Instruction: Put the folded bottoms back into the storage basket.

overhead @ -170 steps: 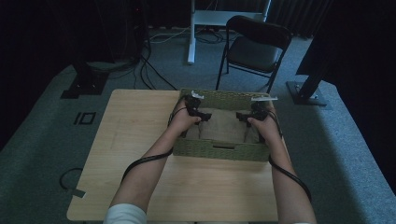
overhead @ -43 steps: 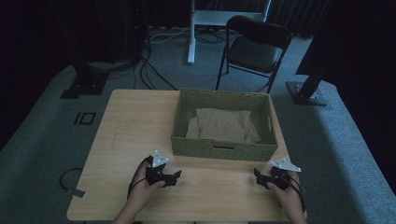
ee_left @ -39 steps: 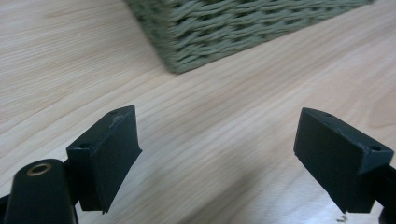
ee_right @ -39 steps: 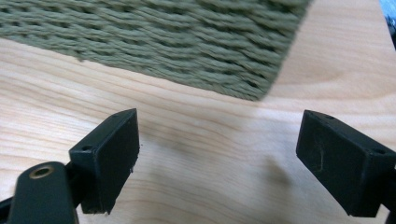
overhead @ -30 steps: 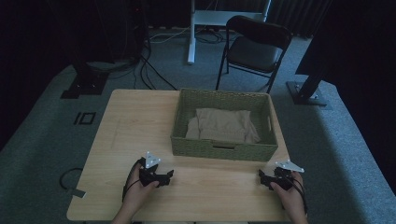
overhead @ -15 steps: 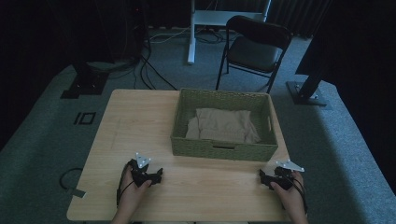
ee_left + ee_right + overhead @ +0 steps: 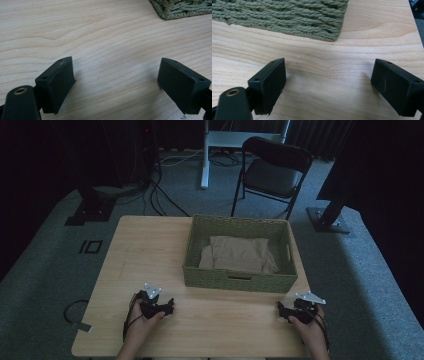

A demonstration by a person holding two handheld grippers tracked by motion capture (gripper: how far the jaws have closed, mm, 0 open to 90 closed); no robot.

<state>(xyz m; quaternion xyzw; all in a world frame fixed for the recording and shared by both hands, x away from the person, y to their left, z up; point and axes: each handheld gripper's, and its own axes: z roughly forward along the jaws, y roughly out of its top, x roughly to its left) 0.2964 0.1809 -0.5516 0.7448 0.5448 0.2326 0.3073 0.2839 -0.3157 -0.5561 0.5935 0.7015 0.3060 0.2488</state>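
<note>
- A dim room with grey carpet holds a pale wooden worktop (image 7: 150, 250); beyond it stand a black folding chair (image 7: 272, 172), a white desk leg and dark cables on the floor.
- A rectangular basket of woven green cord (image 7: 240, 280) sits on the far right half of the worktop. Its long axis runs from the worktop's left to its right, and its open top faces up.
- Inside the basket lies a folded beige cloth (image 7: 240, 254), flat on the bottom, its longer side running the same way as the basket. The near edge of the cloth is hidden behind the basket's near wall.
- The left gripper (image 7: 167, 307), black with a grey three-cornered plate, rests low over the near left part of the worktop, well apart from the basket, pointing towards the right.
- In the left gripper view its jaws stand wide apart with bare wood between them; one corner of the basket is cut off by the top edge.
- The right gripper (image 7: 281, 309) rests at the near right, just below the basket's near right corner, pointing left.
- In the right gripper view its jaws also stand wide with nothing between them, and the basket's wall is cut off at the top.
- Both forearms are cut off by the bottom edge, and the dark room makes the gripper bodies hard to make out.
</note>
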